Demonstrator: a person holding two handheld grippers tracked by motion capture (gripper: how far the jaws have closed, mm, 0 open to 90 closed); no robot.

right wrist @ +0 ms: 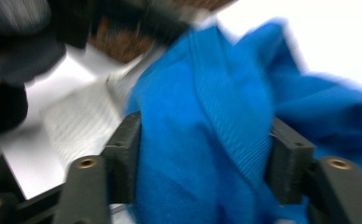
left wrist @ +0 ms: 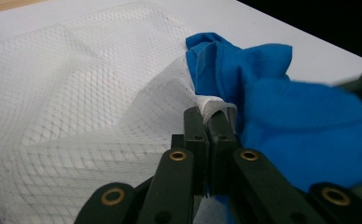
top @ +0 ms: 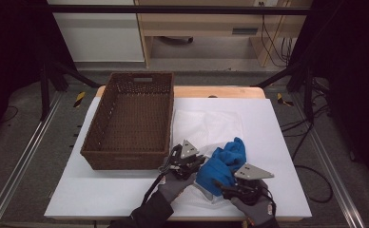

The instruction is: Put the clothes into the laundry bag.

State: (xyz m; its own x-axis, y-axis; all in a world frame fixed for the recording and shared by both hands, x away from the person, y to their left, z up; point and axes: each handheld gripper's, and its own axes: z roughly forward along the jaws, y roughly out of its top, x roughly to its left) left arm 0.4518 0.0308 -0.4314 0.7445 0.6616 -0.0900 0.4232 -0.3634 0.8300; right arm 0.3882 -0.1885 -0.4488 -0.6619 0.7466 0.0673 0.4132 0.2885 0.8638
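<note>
- White tabletop (top: 277, 142) carries a wicker basket (top: 130, 123) on its left side and a white mesh laundry bag (left wrist: 76, 107) lying flat beside it.
- Left gripper (left wrist: 210, 122): jaws pinched shut on the bag's hem.
- Right gripper (right wrist: 202, 154): jaws part-open, holding a bunched blue cloth (top: 225, 164) at the bag's near edge.
- Risks, as I judge them: the thin hem slipping free, or the loosely held cloth snagging.
- Crumpled, the cloth's long axis runs roughly from near-left to far-right.

1. Brown woven basket (top: 134, 123): empty, upright, on the left half of the white table top (top: 273, 142).
2. Pale wooden cabinet (top: 197, 23): on the floor beyond the basket.
3. Black cables (top: 311, 166): on the floor, well right of the basket.
4. Yellow-black tape mark (top: 79, 99): on the floor left of the basket's far corner.
</note>
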